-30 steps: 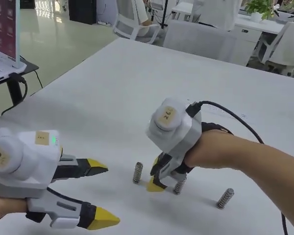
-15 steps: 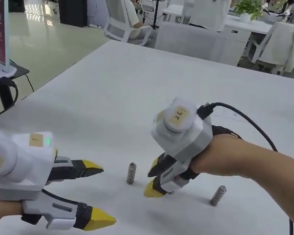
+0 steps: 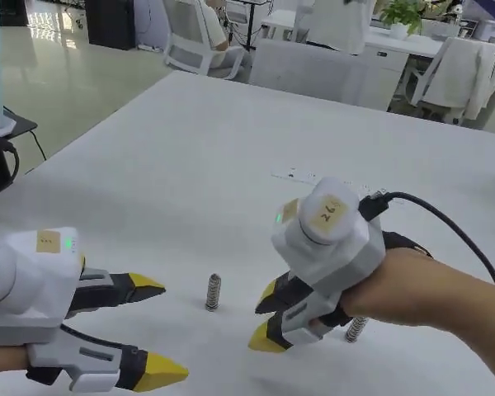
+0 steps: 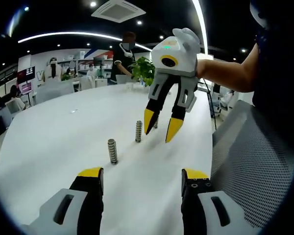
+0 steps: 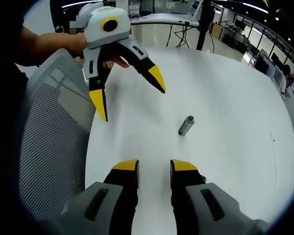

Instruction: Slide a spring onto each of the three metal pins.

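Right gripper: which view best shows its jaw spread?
The left gripper view: it faces the right gripper front-on, both tips apart. The head view looks down on its body; its own view sees the tips from behind.

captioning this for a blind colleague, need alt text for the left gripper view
The right gripper, jaws open, hangs over a white table close to the far spring, with the near spring standing upright in front. The left gripper, also open with yellow tips, rises from the bottom edge; an office lies behind.
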`<control>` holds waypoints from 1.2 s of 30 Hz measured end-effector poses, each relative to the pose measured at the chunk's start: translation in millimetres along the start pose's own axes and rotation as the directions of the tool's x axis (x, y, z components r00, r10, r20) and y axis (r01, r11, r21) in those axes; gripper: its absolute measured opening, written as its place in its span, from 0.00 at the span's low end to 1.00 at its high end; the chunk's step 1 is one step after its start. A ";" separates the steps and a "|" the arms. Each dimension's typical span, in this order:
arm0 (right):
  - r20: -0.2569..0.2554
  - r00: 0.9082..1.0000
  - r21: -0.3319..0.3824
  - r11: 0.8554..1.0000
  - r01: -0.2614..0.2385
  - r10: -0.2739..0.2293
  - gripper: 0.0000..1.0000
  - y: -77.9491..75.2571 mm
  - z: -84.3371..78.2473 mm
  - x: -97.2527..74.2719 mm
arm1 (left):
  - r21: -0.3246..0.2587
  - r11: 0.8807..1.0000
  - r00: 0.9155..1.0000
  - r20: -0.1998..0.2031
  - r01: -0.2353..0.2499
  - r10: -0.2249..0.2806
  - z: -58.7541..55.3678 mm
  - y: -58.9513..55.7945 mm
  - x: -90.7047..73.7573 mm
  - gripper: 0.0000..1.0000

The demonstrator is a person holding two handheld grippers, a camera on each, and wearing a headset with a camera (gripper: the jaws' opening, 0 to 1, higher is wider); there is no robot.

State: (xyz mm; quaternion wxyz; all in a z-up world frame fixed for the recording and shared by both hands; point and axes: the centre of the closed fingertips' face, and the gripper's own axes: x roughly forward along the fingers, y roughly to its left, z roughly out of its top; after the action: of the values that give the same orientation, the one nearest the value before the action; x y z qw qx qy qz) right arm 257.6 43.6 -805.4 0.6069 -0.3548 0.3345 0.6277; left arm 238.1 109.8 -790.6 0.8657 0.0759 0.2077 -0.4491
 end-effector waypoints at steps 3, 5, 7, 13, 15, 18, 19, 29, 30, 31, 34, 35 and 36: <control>0.009 1.000 0.018 1.000 0.007 -0.007 0.23 3.4 -5.7 -2.8 | 0.000 1.000 1.000 0.000 0.000 0.000 -0.4 -0.9 -0.2 0.59; 0.012 1.000 0.028 1.000 0.010 -0.010 0.23 5.6 -9.4 -4.7 | 0.000 1.000 1.000 0.001 0.001 -0.001 -0.1 -1.8 -0.2 0.59; 0.019 1.000 0.036 0.999 0.016 -0.016 0.24 6.8 -11.5 -6.6 | 0.001 1.000 1.000 0.001 0.000 0.000 0.1 -2.2 -0.2 0.60; 0.056 0.998 0.074 0.997 0.030 -0.034 0.25 12.9 -19.2 -14.5 | -0.005 1.000 1.000 0.003 -0.003 0.003 -1.0 -3.4 -0.3 0.60; 0.068 0.997 0.090 0.995 0.035 -0.041 0.26 14.6 -23.0 -16.9 | -0.007 1.000 1.000 0.004 -0.003 0.003 -1.5 -3.9 -0.8 0.60; 0.078 0.996 0.109 0.993 0.044 -0.053 0.26 16.1 -29.3 -19.1 | -0.010 1.000 1.000 0.003 -0.006 0.006 -2.3 -4.4 -1.7 0.60; 0.081 0.995 0.120 0.992 0.044 -0.054 0.26 17.0 -32.3 -19.9 | -0.011 1.000 1.000 0.003 -0.007 0.007 -2.6 -4.6 -2.0 0.60; 0.117 0.988 0.205 0.976 0.076 -0.101 0.27 18.5 -53.8 -32.6 | -0.021 1.000 1.000 0.006 -0.013 0.013 -3.2 -5.5 -3.1 0.60; 0.118 0.987 0.208 0.975 0.080 -0.107 0.27 18.3 -55.7 -33.8 | -0.021 1.000 1.000 0.006 -0.013 0.013 -3.3 -5.7 -3.0 0.60; 0.118 0.987 0.220 0.972 0.085 -0.113 0.27 18.3 -58.8 -35.6 | -0.023 1.000 1.000 0.006 -0.012 0.012 -3.2 -6.1 -2.7 0.60; 0.123 0.984 0.240 0.966 0.096 -0.129 0.27 18.3 -65.3 -40.1 | -0.024 1.000 1.000 0.007 -0.011 0.011 -2.6 -6.8 -2.1 0.61; 0.124 0.983 0.246 0.964 0.099 -0.132 0.27 18.3 -67.0 -41.2 | -0.024 1.000 1.000 0.008 -0.011 0.011 -2.3 -7.0 -2.0 0.61; 0.126 0.983 0.257 0.961 0.101 -0.136 0.27 18.7 -69.7 -42.8 | -0.025 1.000 1.000 0.009 -0.011 0.011 -1.9 -7.4 -1.9 0.61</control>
State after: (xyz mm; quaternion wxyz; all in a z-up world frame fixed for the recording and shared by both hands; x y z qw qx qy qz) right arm 242.2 -38.9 -805.7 0.7055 -0.2495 0.3447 0.5668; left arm 230.6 107.5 -791.1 0.8699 0.0644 0.2090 -0.4421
